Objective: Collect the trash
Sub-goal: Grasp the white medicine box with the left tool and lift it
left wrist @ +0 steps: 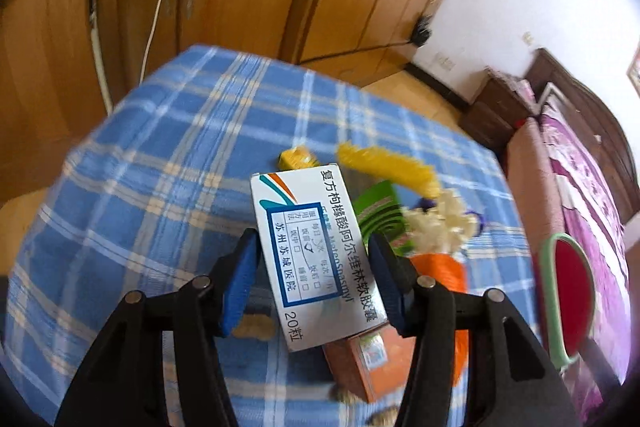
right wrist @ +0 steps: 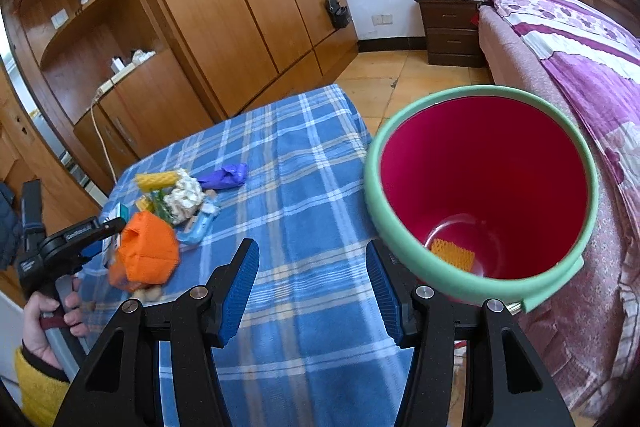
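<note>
Left claw (left wrist: 312, 259) is gripping white med box (left wrist: 316, 259) w/ blue-framed label, black Chinese print; right claw (right wrist: 312, 291) is gaping wide, empty.

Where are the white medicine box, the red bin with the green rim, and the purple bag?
white medicine box (left wrist: 316, 259), left wrist view, on its printed front face
red bin (right wrist: 480, 163), right wrist view, on its inner red wall
purple bag (right wrist: 224, 177), right wrist view, on its crumpled middle

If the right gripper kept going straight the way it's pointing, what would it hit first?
Probably the bare blue plaid tablecloth: the right gripper is open and empty, aimed between the trash pile and the red bin. Depth is unclear.
</note>
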{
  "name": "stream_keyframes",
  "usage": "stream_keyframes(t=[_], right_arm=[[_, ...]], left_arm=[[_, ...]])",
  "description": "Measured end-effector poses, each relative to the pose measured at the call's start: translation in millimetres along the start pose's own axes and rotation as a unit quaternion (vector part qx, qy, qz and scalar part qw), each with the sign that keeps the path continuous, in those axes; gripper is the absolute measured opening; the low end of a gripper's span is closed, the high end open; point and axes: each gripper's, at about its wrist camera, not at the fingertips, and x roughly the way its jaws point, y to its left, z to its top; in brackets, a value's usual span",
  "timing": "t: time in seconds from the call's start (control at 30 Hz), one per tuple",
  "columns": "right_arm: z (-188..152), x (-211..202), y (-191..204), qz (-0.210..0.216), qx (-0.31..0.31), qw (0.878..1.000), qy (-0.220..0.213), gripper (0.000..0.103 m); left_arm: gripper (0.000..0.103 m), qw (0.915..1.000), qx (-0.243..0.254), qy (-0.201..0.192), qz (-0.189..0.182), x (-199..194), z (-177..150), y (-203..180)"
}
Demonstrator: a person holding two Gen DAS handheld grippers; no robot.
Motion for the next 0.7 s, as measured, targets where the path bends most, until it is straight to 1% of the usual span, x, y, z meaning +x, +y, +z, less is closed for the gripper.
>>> stream_keyframes(t=[0.13, 0.27, 0.37, 0.57, 0.7], right_arm=[[-5.3, -7.0, 16.2, 0.007, 0.0, 1.0, -0.007, 0.057], [-12.3, -9.6, 33.2, 0.021, 0.001, 1.0, -0.009, 0.057], [-16.0, -7.3, 45.8, 0.03, -0.007, 1.0, -0.004, 0.057], [-18.3, -1.1, 72.6, 0.04, -0.038, 0.998, 0.006, 0.057], [-20.1, 4.2, 90.0, 0.05, -0.061, 0.997, 0.014, 0.057]], left_arm=[[0.056, 0.9995, 0.022, -0.023, -0.009, -27.6, -2.8, 1.5], [0.056, 0.9989, 0.028, -0.036, -0.011, -48.7, -8.5, 12.3], [0.056, 0.999, 0.025, -0.035, -0.006, -58.7, -17.8, 21.9], [0.056, 0.9996, 0.003, -0.028, 0.011, -63.5, -35.1, 45.3], [0.056, 0.9995, -0.004, -0.022, 0.024, -60.9, -41.2, 53.9]])
